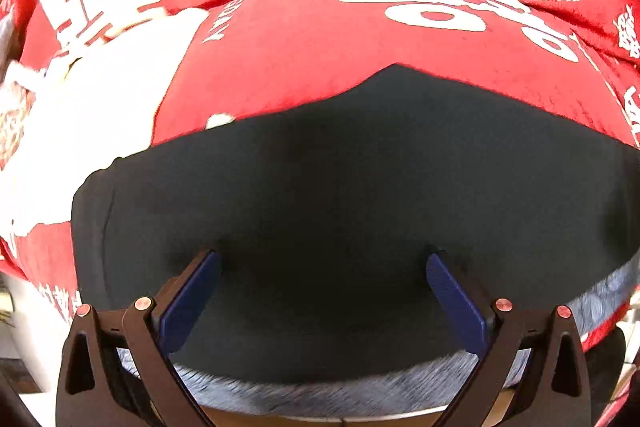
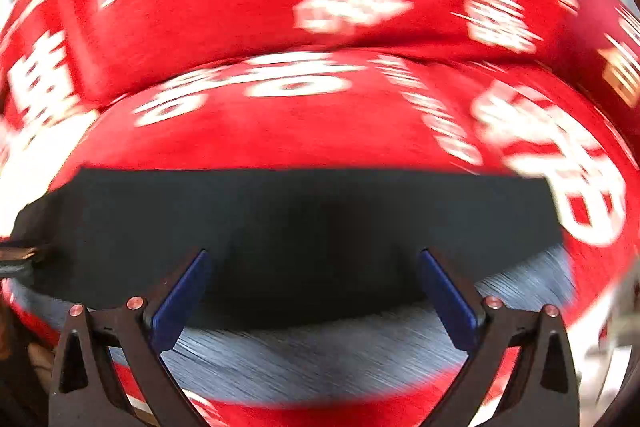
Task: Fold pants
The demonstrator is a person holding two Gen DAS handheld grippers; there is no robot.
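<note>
left hand-held gripper (image 1: 322, 291) spread, empty, over pants (image 1: 340, 187) | right hand-held gripper (image 2: 314, 287) spread, empty, view blurred | dark pants flat on red printed bedcover (image 1: 320, 39) | advice: pinch the fleecy near edge (image 1: 320, 393) with both, fold evenly away

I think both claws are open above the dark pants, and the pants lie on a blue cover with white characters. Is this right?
Not quite: the cover is red, not blue, as the left wrist view shows clearly. The rest stands: the left claw and the right claw are both open above the dark pants, and the cover's characters are white.
</note>
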